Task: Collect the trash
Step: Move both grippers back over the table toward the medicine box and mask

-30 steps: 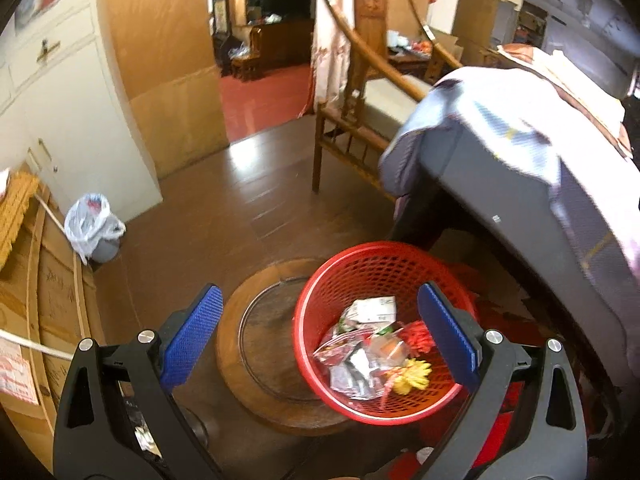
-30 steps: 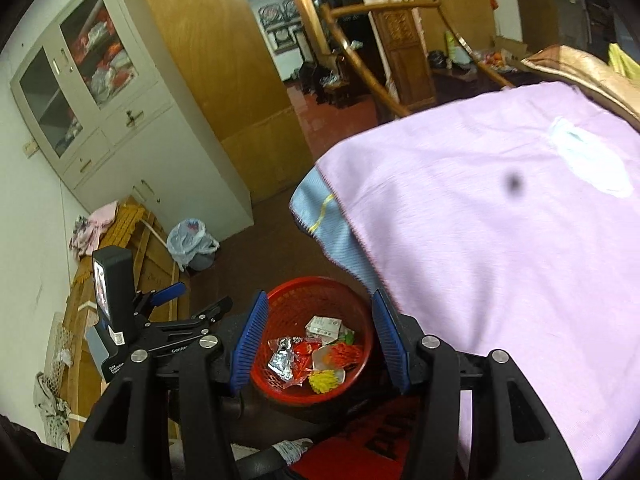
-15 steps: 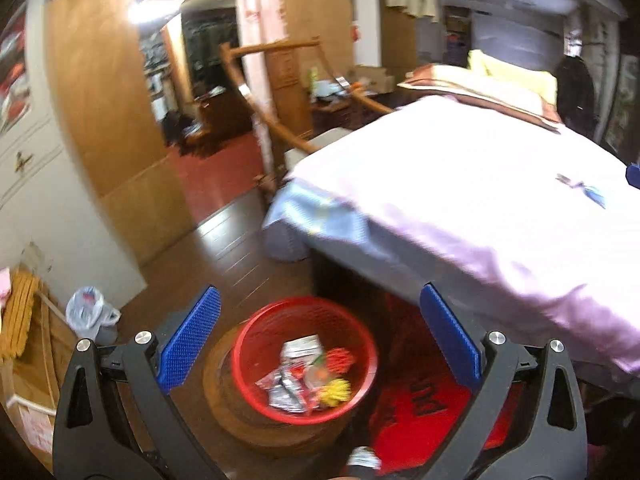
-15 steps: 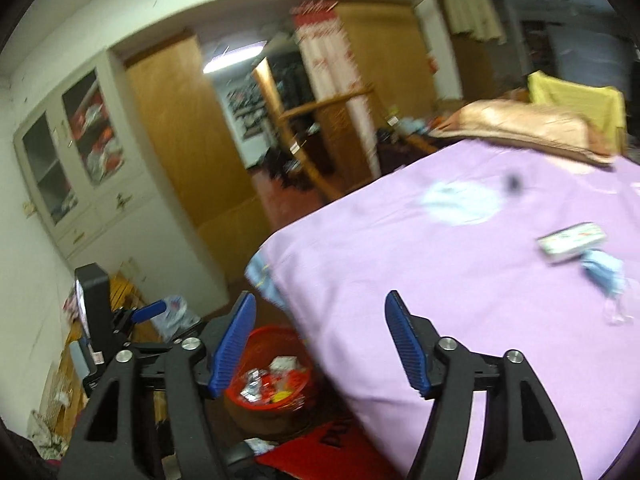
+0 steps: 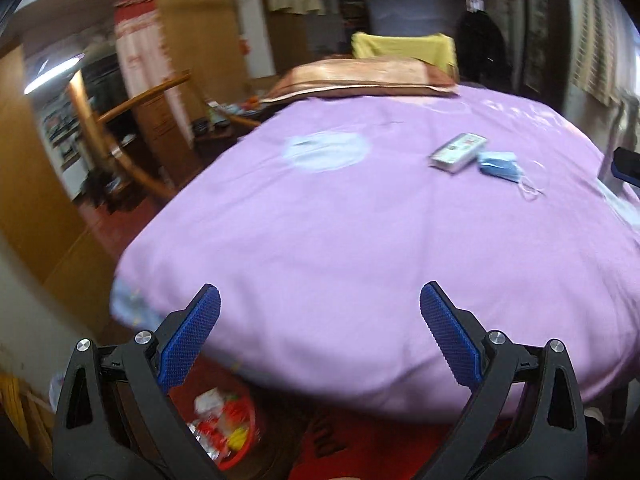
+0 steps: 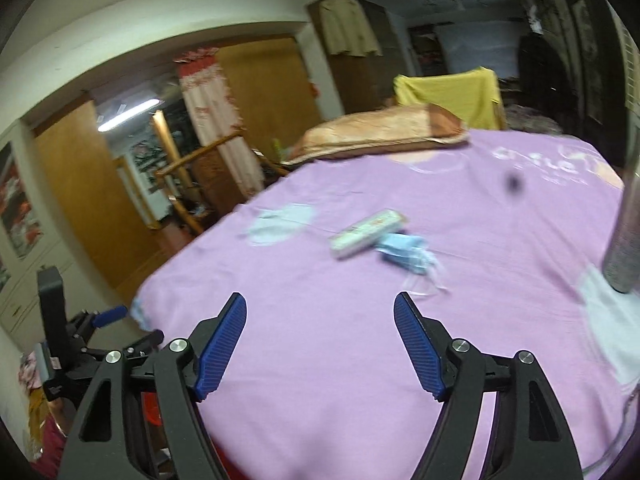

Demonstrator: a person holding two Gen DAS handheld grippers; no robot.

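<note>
A flat white box is lying on the purple bedspread, touching a crumpled blue face mask whose white ear loops are trailing loose. Down on the floor, a red basket is sitting upright, holding crumpled wrappers.

White lettering is printed on the purple bedspread towards one o'clock in the right wrist view, but it is too blurred to be read. Print on the small flat box cannot be made out.
</note>
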